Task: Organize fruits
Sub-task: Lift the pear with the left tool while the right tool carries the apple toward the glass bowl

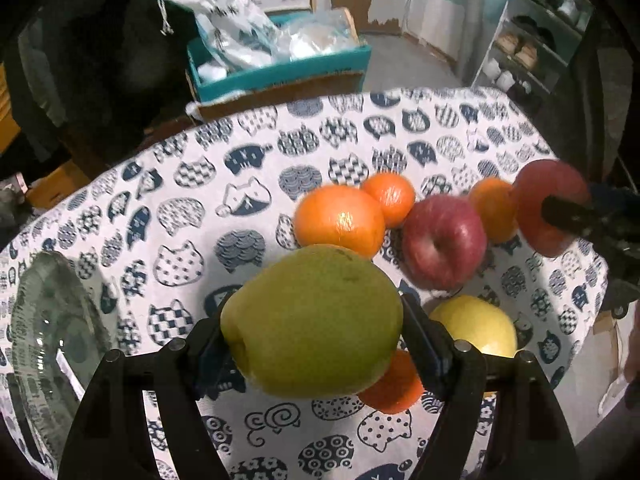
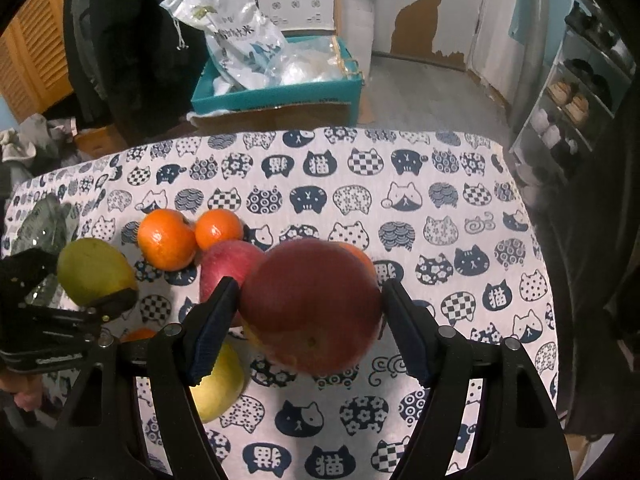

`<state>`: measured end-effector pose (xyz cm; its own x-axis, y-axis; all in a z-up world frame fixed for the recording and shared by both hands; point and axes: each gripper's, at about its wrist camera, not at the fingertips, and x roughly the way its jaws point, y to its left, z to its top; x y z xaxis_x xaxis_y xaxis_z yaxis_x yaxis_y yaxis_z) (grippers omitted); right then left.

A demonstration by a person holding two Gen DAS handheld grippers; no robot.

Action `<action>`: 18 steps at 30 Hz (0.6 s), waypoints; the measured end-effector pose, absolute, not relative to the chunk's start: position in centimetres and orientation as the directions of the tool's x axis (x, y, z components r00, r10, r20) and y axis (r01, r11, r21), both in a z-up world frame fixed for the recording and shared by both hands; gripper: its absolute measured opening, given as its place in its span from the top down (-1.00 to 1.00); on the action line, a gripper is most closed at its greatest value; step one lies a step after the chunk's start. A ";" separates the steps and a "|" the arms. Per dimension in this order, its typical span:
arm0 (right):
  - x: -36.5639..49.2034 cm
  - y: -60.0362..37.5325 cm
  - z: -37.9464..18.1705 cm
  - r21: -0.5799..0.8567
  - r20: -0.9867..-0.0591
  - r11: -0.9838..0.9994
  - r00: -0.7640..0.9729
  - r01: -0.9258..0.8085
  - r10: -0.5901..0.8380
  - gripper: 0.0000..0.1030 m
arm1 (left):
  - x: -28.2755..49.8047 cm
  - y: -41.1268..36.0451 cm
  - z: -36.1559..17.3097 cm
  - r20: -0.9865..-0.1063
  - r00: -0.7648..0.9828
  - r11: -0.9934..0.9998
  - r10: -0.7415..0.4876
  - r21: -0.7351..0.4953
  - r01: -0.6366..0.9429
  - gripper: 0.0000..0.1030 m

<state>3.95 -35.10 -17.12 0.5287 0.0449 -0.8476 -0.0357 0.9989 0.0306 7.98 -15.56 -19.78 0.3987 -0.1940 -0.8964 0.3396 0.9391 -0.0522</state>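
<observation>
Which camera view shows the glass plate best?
The left wrist view: the glass plate lies large at the table's left edge, its rim clear. In the right wrist view the glass plate is small, far left, partly hidden by the left gripper.

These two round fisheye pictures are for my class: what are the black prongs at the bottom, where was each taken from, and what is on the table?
The prongs are hand-held two-finger grippers, one in each of a person's hands, each carrying a camera that looks along its fingers.

The left gripper is clamped on a green pear. The other view belongs to the right gripper, clamped on a red apple. Each gripper also appears at the edge of the other's picture.

On the cat-print tablecloth lie two oranges, a second red apple, a yellow fruit and two more oranges partly hidden. A glass dish sits at the left edge.
</observation>
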 end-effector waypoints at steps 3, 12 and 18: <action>3.9 -34.8 -16.6 0.033 -0.841 0.999 0.539 -0.039 0.049 -0.42 | 7.7 -15.0 -18.2 -0.879 0.433 0.941 -0.202 -0.051 0.336 -0.54; 3.8 -33.3 -14.7 0.042 -0.807 0.997 0.587 -0.064 0.072 -0.40 | 6.9 -12.7 -14.8 -0.844 0.491 0.951 -0.214 -0.065 0.303 -0.54; 3.7 -32.1 -13.1 0.044 -0.778 0.995 0.622 -0.086 0.088 -0.40 | 6.5 -11.1 -12.9 -0.819 0.536 0.957 -0.206 -0.055 0.284 -0.54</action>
